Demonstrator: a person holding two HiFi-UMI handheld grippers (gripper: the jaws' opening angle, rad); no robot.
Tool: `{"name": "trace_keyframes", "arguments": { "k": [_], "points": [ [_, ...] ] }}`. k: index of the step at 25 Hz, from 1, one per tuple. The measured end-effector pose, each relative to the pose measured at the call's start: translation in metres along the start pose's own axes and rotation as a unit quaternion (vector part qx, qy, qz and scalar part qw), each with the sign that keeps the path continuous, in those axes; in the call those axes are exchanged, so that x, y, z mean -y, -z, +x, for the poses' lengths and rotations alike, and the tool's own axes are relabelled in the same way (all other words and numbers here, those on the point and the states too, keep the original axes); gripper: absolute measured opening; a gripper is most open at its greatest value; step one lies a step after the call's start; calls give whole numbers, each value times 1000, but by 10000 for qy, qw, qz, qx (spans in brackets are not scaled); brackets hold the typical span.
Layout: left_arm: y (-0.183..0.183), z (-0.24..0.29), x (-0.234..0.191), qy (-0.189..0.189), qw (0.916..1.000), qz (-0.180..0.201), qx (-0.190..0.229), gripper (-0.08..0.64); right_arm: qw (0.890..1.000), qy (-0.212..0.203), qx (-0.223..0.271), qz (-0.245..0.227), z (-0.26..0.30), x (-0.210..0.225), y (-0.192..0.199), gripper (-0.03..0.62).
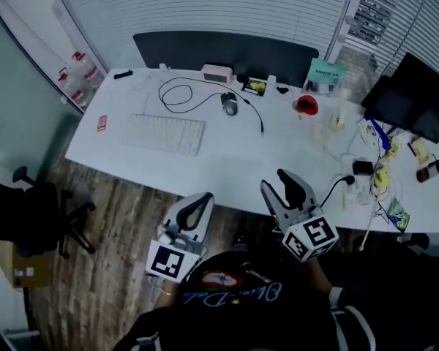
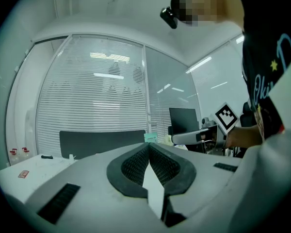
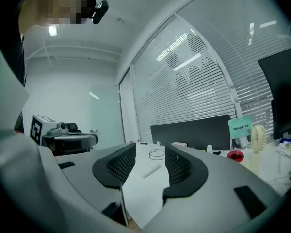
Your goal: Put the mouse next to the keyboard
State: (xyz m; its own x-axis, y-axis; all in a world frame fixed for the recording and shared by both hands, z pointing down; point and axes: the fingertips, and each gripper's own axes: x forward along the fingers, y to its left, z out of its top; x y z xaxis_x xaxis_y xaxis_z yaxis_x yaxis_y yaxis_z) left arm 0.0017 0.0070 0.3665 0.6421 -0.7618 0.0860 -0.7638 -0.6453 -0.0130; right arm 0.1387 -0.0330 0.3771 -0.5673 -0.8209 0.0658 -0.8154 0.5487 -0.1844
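Note:
A dark mouse (image 1: 230, 104) lies at the back middle of the white table (image 1: 227, 163), its black cable (image 1: 181, 93) looped to its left. Front left of the mouse sits a white keyboard (image 1: 164, 134), a short gap apart from it. My left gripper (image 1: 203, 198) hovers off the table's front edge with its jaws shut and empty; in the left gripper view (image 2: 149, 146) the tips meet. To its right, my right gripper (image 1: 276, 181) is over the front edge, open, nothing between its jaws. In the right gripper view (image 3: 150, 147) the keyboard (image 3: 150, 169) shows through the gap.
A red object (image 1: 306, 105), a small pale box (image 1: 216, 73) and a teal box (image 1: 325, 72) stand along the back by a dark partition (image 1: 227, 53). A monitor (image 1: 417, 97) and tangled cables with small items (image 1: 373, 170) crowd the right end. A black chair (image 1: 29, 214) stands at left.

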Motion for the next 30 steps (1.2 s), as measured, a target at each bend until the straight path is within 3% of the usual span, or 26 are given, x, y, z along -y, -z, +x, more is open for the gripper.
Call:
{"name": "trace_keyframes", "arguments": {
  "k": [8, 15, 22, 30],
  "points": [
    [9, 28, -3, 100, 9999, -49, -114, 3, 9995, 91, -271, -125, 11, 23, 15, 179],
    [11, 51, -30, 85, 9999, -11, -107, 3, 9990, 61, -420, -158, 48, 36, 22, 189],
    [14, 76, -79, 7, 9999, -100, -64, 3, 9980, 160, -540, -272, 105, 56, 22, 206],
    [19, 119, -141, 286, 9993, -167, -149, 3, 9957, 355, -836, -207, 177, 76, 32, 218]
  ]
}}
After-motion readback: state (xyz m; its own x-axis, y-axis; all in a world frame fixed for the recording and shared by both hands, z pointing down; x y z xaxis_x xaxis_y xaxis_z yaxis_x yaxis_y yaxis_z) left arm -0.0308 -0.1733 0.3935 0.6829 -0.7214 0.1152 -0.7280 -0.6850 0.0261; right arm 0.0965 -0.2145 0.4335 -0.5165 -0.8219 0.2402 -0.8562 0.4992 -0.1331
